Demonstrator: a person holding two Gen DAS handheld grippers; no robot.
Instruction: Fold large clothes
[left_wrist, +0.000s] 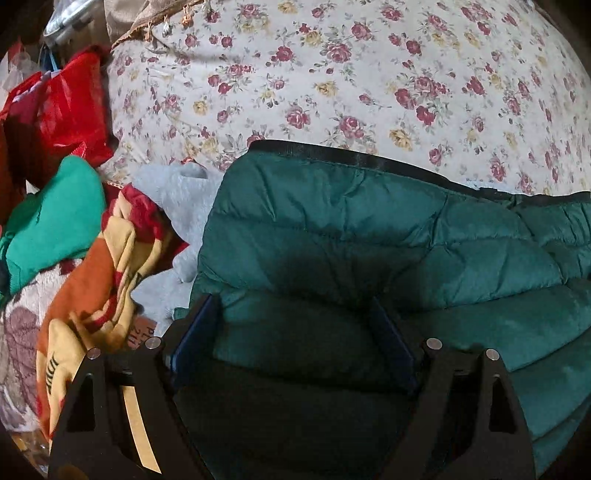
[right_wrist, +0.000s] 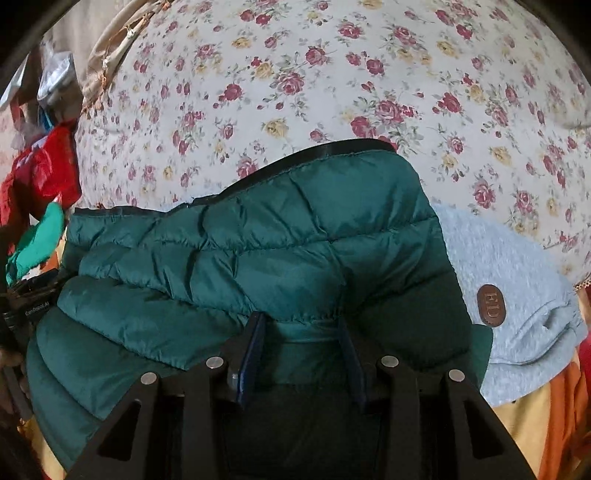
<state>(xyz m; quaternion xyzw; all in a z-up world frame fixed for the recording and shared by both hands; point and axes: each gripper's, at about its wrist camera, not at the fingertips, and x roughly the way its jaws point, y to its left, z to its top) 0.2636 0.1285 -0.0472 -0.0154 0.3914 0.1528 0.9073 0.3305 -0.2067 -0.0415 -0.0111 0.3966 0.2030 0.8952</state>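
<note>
A dark green quilted puffer jacket (left_wrist: 332, 221) with a black trim edge lies folded in layers on a floral bedsheet (left_wrist: 332, 74). My left gripper (left_wrist: 293, 306) stands wide, its blue pads pressed on a thick bundle of the jacket near its left end. In the right wrist view the same jacket (right_wrist: 258, 240) fills the middle. My right gripper (right_wrist: 300, 321) is narrower and shut on a fold of the jacket near its right end. Both point steeply down at the bed. Whatever lies beneath the jacket is hidden.
A light grey garment (right_wrist: 517, 277) with a brown round patch lies under the jacket's right end. To the left sit an orange-and-yellow blanket (left_wrist: 99, 266), a bright green cloth (left_wrist: 55, 221) and a red bag (left_wrist: 70, 99). Floral sheet (right_wrist: 332, 74) stretches beyond the jacket.
</note>
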